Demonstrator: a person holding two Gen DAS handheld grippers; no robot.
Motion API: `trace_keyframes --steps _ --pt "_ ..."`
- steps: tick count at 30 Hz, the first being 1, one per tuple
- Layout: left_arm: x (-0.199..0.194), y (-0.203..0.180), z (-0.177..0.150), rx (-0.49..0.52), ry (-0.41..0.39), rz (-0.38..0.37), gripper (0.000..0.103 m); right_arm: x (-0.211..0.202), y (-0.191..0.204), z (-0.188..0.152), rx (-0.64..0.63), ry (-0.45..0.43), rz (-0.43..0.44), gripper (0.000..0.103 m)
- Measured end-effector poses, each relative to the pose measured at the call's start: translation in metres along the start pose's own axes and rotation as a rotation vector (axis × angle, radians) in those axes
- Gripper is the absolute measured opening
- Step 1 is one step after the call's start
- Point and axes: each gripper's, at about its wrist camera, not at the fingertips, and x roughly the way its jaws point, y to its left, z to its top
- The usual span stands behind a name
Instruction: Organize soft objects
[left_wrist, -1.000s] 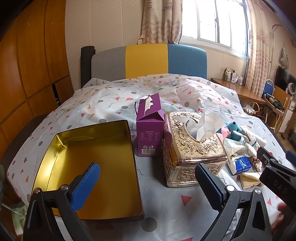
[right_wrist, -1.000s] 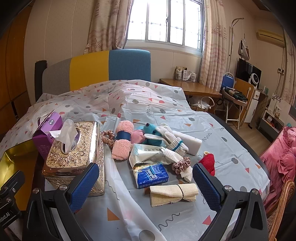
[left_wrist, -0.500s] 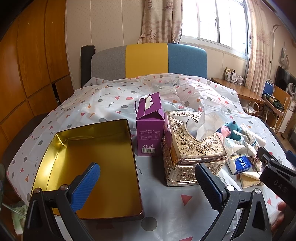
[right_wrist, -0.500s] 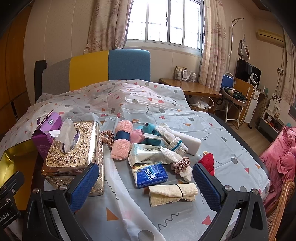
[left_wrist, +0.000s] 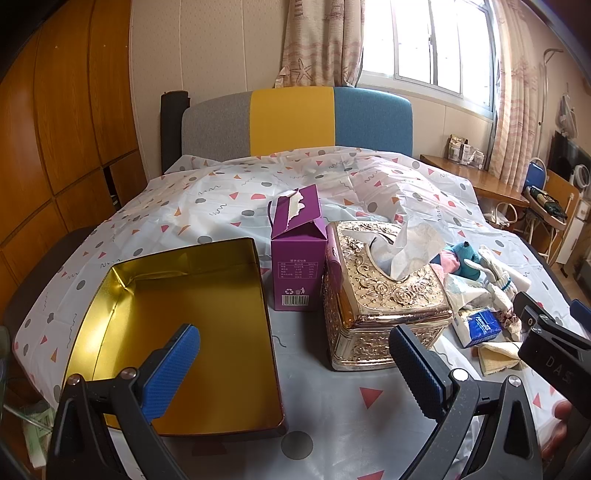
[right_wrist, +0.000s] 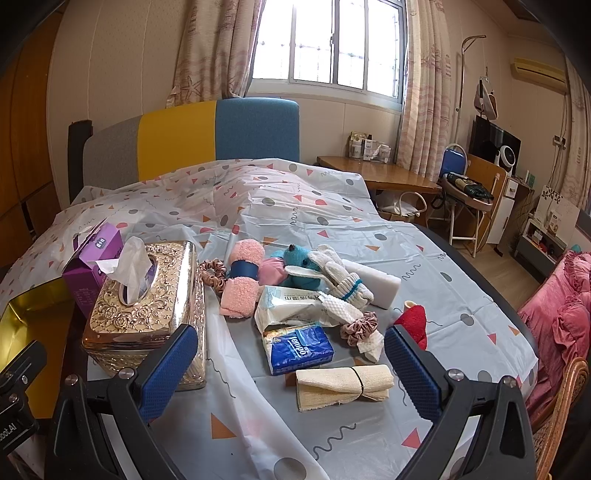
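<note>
Folded cream cloth (right_wrist: 343, 384), banded at its middle, lies flat beside the blue tissue pack (right_wrist: 301, 349).

The gold tin (right_wrist: 22, 314) is cut off at the right-wrist view's left edge.

You face a glossy gold metal tin (left_wrist: 177, 314), an embossed shiny metallic tissue box (right_wrist: 147, 310), fuzzy pink cloth (right_wrist: 242, 284), and a smooth plastic sheet (right_wrist: 332, 229).
</note>
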Motion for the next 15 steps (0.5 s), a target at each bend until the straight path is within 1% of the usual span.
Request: trace_keyframes --steps 10,12,15 --pt "0.001 -0.004 0.001 0.013 0.004 -0.012 0.103 0.002 -0.008 0.003 0.009 0.002 -0.005 0.103" --pt "0.001 -0.006 0.001 0.025 0.002 -0.056 0.103 0.004 -0.015 0.006 0.021 0.004 0.003 0.103" --pt "0.003 -0.012 0.002 0.039 0.042 -0.205 0.103 0.011 -0.039 0.015 0.077 0.029 0.034 0.103"
